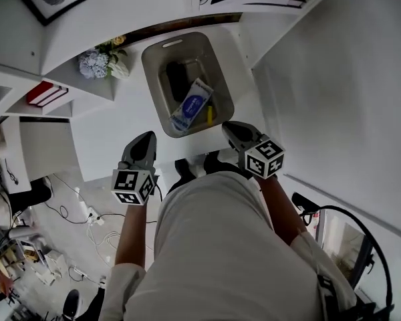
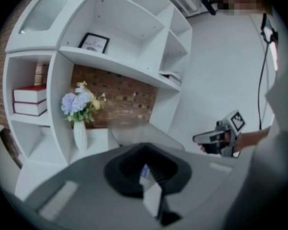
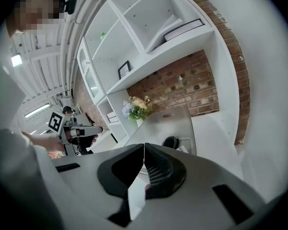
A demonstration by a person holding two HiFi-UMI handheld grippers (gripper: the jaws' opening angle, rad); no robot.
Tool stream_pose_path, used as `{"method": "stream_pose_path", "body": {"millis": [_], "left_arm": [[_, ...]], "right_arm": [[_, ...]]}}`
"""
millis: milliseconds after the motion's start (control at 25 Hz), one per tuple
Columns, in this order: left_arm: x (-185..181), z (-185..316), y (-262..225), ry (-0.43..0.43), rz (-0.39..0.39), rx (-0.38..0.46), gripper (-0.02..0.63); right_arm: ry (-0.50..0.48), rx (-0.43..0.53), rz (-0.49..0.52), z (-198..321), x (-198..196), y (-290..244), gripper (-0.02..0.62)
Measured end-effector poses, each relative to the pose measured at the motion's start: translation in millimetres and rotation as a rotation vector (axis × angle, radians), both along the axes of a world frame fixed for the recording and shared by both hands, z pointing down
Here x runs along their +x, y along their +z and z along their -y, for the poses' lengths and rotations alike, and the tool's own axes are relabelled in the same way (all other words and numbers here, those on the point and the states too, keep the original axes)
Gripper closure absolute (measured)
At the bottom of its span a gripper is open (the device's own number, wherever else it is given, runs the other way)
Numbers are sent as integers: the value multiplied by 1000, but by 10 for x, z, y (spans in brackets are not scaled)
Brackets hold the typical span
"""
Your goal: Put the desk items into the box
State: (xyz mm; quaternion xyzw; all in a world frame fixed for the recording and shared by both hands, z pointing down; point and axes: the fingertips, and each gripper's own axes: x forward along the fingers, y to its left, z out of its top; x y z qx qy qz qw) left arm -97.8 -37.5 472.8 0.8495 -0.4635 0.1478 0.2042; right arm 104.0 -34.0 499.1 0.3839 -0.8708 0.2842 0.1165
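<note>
Grey box (image 1: 149,65) holds blue-white packet (image 1: 191,104).
Left gripper (image 1: 146,138), right gripper (image 1: 230,128): jaws pressed together, empty. Packet likely light, pliable; pinch its edge.

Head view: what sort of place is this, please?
Probably an office or study corner: a white desk holding a grey box, white shelves with red books and a vase of flowers, brick wall behind.

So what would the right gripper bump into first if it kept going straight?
Probably the box. It lies right ahead of the right gripper, whose jaws are shut. Depth is hard to judge, so I can't say which part it would hit.
</note>
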Motion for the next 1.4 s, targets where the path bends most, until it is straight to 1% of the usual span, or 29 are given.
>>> {"method": "stream_pose_path", "body": {"millis": [200, 400, 600, 760, 840, 1000, 1200, 1400], "left_arm": [[-133, -140, -22, 58, -10, 17, 603], [-181, -223, 68, 132, 6, 21, 603], [-174, -288, 57, 181, 13, 27, 603], [-244, -287, 37, 160, 29, 32, 603], [-246, -291, -14, 142, 19, 33, 603], [-178, -305, -56, 128, 4, 41, 603], [-117, -312, -28, 104, 3, 33, 603], [-9, -319, -11, 97, -10, 27, 603]], "right_arm": [[60, 27, -17, -178, -178, -110, 594], [125, 40, -34, -329, -249, -137, 595], [122, 54, -57, -434, -293, -137, 595], [130, 49, -41, -460, -279, -132, 595], [116, 46, -37, -466, -285, -145, 595], [78, 70, -31, -452, -287, -234, 595], [52, 72, -32, -426, -203, -249, 595], [57, 77, -24, -362, -84, -268, 595]]}}
